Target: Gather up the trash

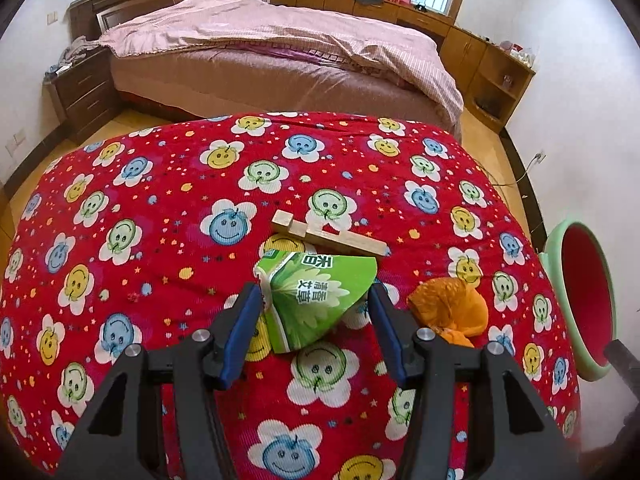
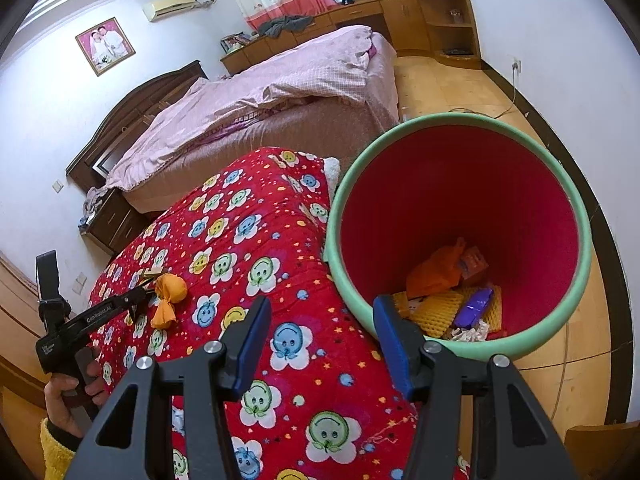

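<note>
I have the left tool (image 1: pixel 314 300) spread wide around the green carton (image 1: pixel 316 300), its jaws flanking the carton without yet pressing it; it grips nothing. The right tool (image 2: pixel 320 320) is likewise wide open and empty, hovering at the near rim of the bin (image 2: pixel 576 208), which stands beside the counter (image 1: pixel 180 200) and already contains an orange bag, yellow foam netting, a purple wrapper and crumpled paper. The remaining trash lies on the counter: the carton between my left jaws, wooden sticks (image 1: pixel 328 236) just behind and touching it, and an orange bag (image 1: pixel 450 308) just to its right. Risks, in my judgement: the carton is flattened and tapered, so a closing squeeze could push it out forward or crush it further; the padded red cloth may give underfoot and let a finger snag the fabric; the sticks could be nudged off as the carton lifts. The counter is draped in red fabric with smiling flower prints. Beyond are a bed (image 1: pixel 280 60) with pink bedding, wooden cabinets, a curtained window and a wood floor.
</note>
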Tool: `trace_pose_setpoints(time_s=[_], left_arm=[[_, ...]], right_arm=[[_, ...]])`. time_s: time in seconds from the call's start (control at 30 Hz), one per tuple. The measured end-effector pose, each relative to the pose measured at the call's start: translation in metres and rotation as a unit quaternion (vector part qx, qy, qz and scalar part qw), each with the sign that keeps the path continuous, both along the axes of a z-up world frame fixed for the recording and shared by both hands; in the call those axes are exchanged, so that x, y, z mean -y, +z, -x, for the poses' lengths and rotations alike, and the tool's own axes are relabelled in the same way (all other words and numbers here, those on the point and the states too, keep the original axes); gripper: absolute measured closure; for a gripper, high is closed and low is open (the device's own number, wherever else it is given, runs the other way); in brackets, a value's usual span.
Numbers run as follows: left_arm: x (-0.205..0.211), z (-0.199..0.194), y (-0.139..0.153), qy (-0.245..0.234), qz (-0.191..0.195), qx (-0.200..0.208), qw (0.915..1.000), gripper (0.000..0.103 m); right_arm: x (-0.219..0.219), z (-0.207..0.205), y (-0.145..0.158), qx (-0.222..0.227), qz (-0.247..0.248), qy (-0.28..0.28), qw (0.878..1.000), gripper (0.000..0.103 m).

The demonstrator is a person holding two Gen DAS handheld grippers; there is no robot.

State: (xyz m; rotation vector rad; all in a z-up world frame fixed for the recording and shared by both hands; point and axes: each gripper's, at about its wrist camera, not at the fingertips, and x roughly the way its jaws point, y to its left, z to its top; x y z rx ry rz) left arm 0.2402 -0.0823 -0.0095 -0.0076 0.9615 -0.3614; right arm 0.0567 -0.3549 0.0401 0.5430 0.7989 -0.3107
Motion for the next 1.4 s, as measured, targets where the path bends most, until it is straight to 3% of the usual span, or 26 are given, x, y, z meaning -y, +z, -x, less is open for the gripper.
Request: trace_pose_setpoints(time_s=[0.07, 0.1, 0.33, 0.4, 0.63, 0.67, 0.77, 0.8, 0.97, 1.13, 1.2, 1.4], left_arm=[[-0.001, 0.000, 0.000, -0.003, 0.002, 0.002, 1.0000, 0.048], [-0.002, 0.000, 0.000, -0.005, 0.003, 0.004, 1.0000, 0.055], [-0.007, 0.010, 0.010, -0.015, 0.002, 0.030, 0.9994, 0.071], [-0.010, 0.012, 0.012, -0.015, 0.004, 0.031, 0.9994, 0.087], [-0.026, 0.009, 0.009, 0.002, 0.021, 0.016, 0.9996, 0.087], [-0.026, 0.008, 0.009, 0.004, 0.023, 0.016, 0.9996, 0.084], [-0.026, 0.004, 0.009, 0.013, 0.007, 0.018, 0.9997, 0.052], [-0.026, 0.002, 0.009, 0.015, -0.002, 0.023, 0.9996, 0.047], [-0.014, -0.014, 0.000, -0.013, -0.028, 0.016, 0.9994, 0.046], [-0.007, -0.025, -0.014, -0.022, -0.019, 0.000, 0.9996, 0.046], [-0.008, -0.023, -0.013, -0.020, -0.016, 0.008, 0.9996, 0.066], [-0.021, -0.019, -0.007, -0.014, 0.008, -0.005, 0.9999, 0.090]], right_arm=[[-0.003, -0.004, 0.000, -0.002, 0.001, 0.005, 1.000, 0.047], [-0.005, -0.006, 0.000, -0.003, 0.002, 0.008, 1.000, 0.047], [-0.020, -0.024, 0.002, -0.008, 0.012, 0.033, 0.999, 0.047], [-0.027, -0.031, 0.003, -0.009, 0.016, 0.044, 0.999, 0.047], [-0.053, -0.062, 0.007, -0.011, 0.028, 0.090, 0.995, 0.047], [-0.058, -0.067, 0.007, -0.011, 0.029, 0.098, 0.995, 0.047], [-0.067, -0.078, 0.007, -0.010, 0.029, 0.111, 0.993, 0.047], [-0.070, -0.081, 0.007, -0.010, 0.027, 0.116, 0.993, 0.047], [-0.079, -0.090, 0.004, -0.014, 0.023, 0.129, 0.991, 0.047], [-0.080, -0.097, -0.001, -0.020, 0.023, 0.133, 0.991, 0.047], [-0.080, -0.098, -0.003, -0.023, 0.024, 0.134, 0.990, 0.047], [-0.080, -0.105, -0.007, -0.028, 0.023, 0.140, 0.989, 0.047]])
